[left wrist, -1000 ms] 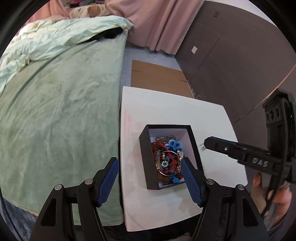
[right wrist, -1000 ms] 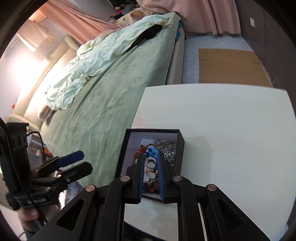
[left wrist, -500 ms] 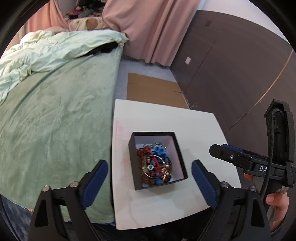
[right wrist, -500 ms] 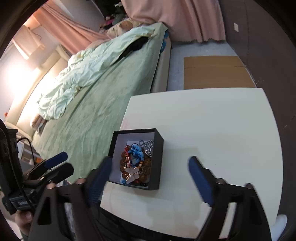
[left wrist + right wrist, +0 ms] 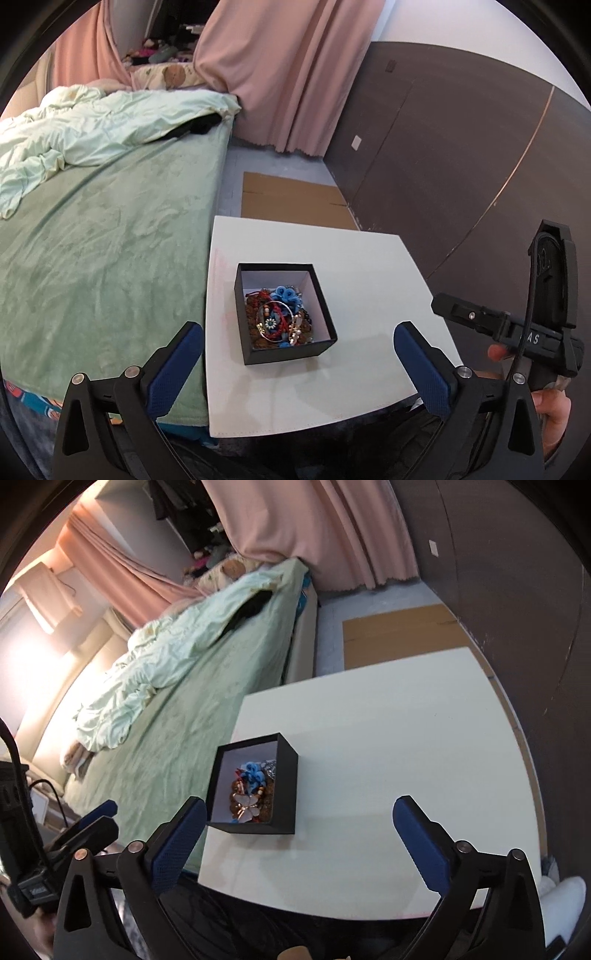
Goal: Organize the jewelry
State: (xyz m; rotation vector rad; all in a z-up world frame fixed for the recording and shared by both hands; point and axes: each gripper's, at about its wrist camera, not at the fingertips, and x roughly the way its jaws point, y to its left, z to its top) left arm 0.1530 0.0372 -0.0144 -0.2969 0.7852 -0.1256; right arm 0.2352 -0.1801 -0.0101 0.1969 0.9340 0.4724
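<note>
A black open box (image 5: 284, 356) stands on the white table (image 5: 369, 280), near its left edge. It holds a tangle of jewelry (image 5: 279, 317): red cords, a thin bangle, brown beads and blue flower pieces. My left gripper (image 5: 295, 328) hangs above and in front of the box, its jaws opening wide with nothing between them. In the right wrist view the box (image 5: 286, 786) lies ahead to the left, with a pink butterfly piece on top of the jewelry (image 5: 251, 794). My right gripper (image 5: 299, 801) is also opening and holds nothing.
A bed with a green cover (image 5: 92, 240) runs along the table's left side. Flat cardboard (image 5: 291, 203) lies on the floor beyond the table. A dark wall panel (image 5: 443, 166) stands to the right. A person's hand (image 5: 550, 410) grips the right tool.
Both grippers have opened wide and drawn back and up from the box. The right one's jaws were nearly shut over the jewelry a second ago.
</note>
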